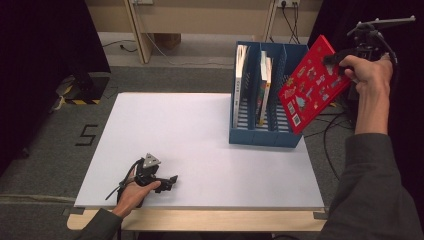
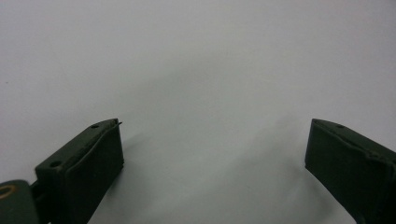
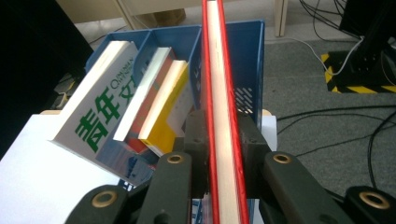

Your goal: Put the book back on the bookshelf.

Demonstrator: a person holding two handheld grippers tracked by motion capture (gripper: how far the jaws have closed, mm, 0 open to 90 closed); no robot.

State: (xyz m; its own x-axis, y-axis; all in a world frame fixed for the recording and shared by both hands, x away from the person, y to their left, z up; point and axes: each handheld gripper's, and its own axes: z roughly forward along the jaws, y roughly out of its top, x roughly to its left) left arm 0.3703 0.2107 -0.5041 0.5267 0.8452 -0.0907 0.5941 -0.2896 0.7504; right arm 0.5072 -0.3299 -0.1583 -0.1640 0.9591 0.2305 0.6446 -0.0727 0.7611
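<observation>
My right gripper (image 1: 334, 59) is shut on a thin red book (image 1: 312, 85), held in the air above the right end of the blue file rack (image 1: 265, 135). In the right gripper view the red book (image 3: 223, 116) stands edge-on between the jaws, over the rack's (image 3: 247, 60) rightmost slot. A white book with green lettering (image 3: 100, 107) fills the left slot and two thinner books (image 3: 159, 98) lean in the middle one. My left gripper (image 1: 170, 181) rests on the white tabletop (image 1: 200, 145) near the front left, open, with nothing between its fingers (image 2: 86, 168).
Cables (image 1: 330, 130) trail on the floor right of the table. A yellow-and-black striped base (image 3: 359, 74) stands on the carpet beyond the rack. A wooden frame (image 1: 140, 30) stands behind the table.
</observation>
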